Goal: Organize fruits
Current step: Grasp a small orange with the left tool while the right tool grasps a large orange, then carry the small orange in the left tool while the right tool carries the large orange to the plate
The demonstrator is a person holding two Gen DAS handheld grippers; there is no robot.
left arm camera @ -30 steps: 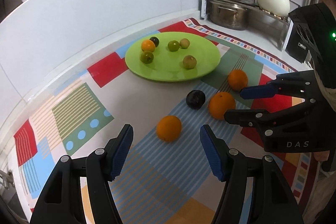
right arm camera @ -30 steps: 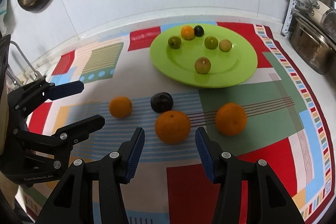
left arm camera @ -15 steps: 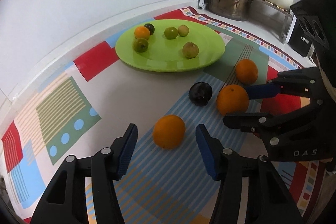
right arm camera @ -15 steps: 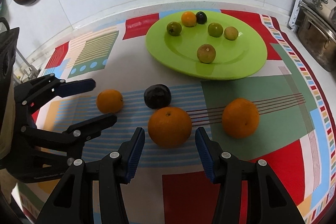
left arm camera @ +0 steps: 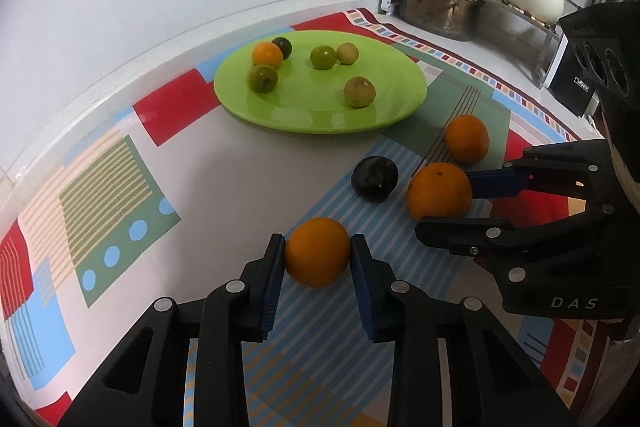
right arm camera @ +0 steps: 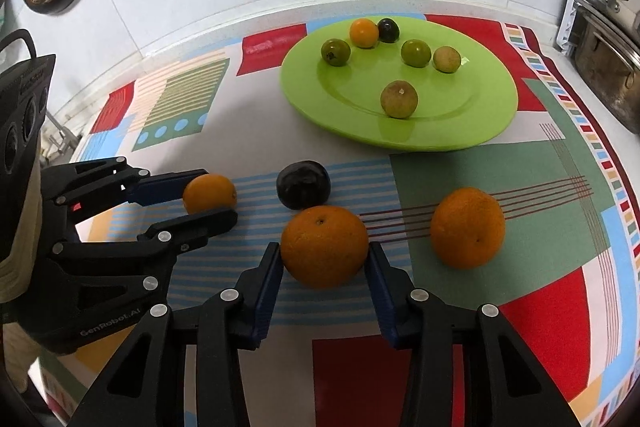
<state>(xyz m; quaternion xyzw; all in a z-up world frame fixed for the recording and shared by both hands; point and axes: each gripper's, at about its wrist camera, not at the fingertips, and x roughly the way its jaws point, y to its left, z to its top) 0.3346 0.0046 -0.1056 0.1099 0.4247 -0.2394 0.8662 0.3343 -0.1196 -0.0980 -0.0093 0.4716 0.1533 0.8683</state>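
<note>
Left wrist view: left gripper (left arm camera: 318,254) has just been closing, clamped on small orange (left arm camera: 317,251) upon surface | right gripper (right arm camera: 325,258) has just been closing, pads touching big orange (right arm camera: 324,246) | plate (left arm camera: 392,107) beyond | fruit probably firm, round, rolls easily; hold at widest middle.

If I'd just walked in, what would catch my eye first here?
Probably the two black claw-like grippers, each closed around an orange on the bright patchwork mat: the left gripper pinches the smaller orange, and the right gripper has just closed on the bigger orange beside it. Behind them sits a lime-green plate holding six small fruits, with a dark plum and a third orange loose on the mat.
</note>
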